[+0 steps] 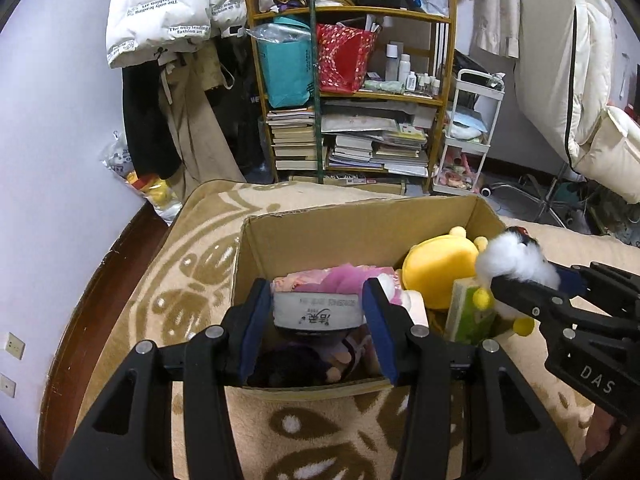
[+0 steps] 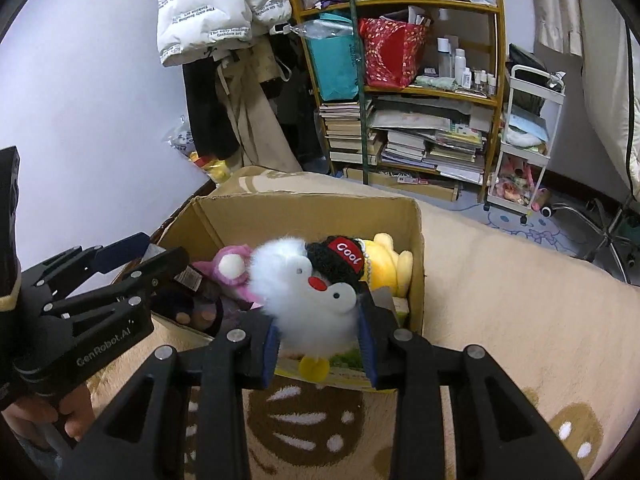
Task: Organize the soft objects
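An open cardboard box (image 1: pixel 320 224) stands on a beige patterned blanket; it also shows in the right wrist view (image 2: pixel 304 212). Inside lie a yellow plush (image 1: pixel 440 268), a pink plush (image 2: pixel 232 268) and a green packet (image 1: pixel 468 312). My left gripper (image 1: pixel 318 316) is shut on a grey-white packet (image 1: pixel 318 310) over the box's near edge. My right gripper (image 2: pixel 318 338) is shut on a white fluffy penguin (image 2: pixel 316 296) with a black "Cool" cap, held above the box's right side; it also shows in the left wrist view (image 1: pixel 516 260).
A wooden shelf (image 1: pixel 352 92) full of books, bags and bottles stands behind the bed. A white trolley (image 1: pixel 468 136) stands to its right. Coats (image 1: pixel 168 12) hang on the left wall. The blanket (image 2: pixel 500 288) spreads around the box.
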A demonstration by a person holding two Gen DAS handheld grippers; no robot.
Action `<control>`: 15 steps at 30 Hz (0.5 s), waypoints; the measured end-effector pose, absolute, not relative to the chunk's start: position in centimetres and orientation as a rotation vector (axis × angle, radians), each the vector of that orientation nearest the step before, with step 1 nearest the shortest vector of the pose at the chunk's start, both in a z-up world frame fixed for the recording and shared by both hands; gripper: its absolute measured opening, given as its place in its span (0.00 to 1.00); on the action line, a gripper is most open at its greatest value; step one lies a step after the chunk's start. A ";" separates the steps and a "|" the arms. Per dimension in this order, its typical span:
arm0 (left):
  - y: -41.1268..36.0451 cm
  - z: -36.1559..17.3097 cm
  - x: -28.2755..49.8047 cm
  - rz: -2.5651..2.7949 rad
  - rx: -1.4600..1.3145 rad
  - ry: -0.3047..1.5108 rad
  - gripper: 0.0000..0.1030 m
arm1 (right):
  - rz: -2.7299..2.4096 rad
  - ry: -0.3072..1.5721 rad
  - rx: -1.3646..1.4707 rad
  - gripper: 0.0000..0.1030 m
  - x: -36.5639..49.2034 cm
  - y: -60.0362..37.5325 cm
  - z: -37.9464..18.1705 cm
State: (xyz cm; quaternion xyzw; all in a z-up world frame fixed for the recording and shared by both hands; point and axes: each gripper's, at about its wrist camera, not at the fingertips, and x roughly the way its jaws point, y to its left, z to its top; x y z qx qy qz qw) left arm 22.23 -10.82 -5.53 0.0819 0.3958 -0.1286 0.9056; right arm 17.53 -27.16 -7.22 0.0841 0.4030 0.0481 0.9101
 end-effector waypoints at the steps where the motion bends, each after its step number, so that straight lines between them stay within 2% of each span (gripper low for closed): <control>1: -10.8 -5.5 22.2 -0.260 0.171 0.818 0.45 | 0.101 0.833 0.172 0.36 17.5 -27.2 -7.3; 4: -10.8 -5.5 22.3 -0.230 0.178 0.817 0.46 | 0.107 0.828 0.181 0.37 17.5 -27.2 -7.3; 7: -10.2 -5.3 21.8 -0.184 0.164 0.798 0.59 | 0.108 0.830 0.188 0.38 17.5 -27.1 -7.3; 12: -9.4 -4.9 21.4 -0.175 0.151 0.812 0.65 | 0.118 0.820 0.193 0.41 17.2 -26.9 -6.8; 14: -9.1 -4.6 21.2 -0.161 0.161 0.805 0.74 | 0.118 0.791 0.191 0.46 16.9 -26.8 -6.1; 15: -9.0 -4.3 21.1 -0.151 0.165 0.799 0.76 | 0.112 0.781 0.188 0.54 16.8 -26.7 -5.7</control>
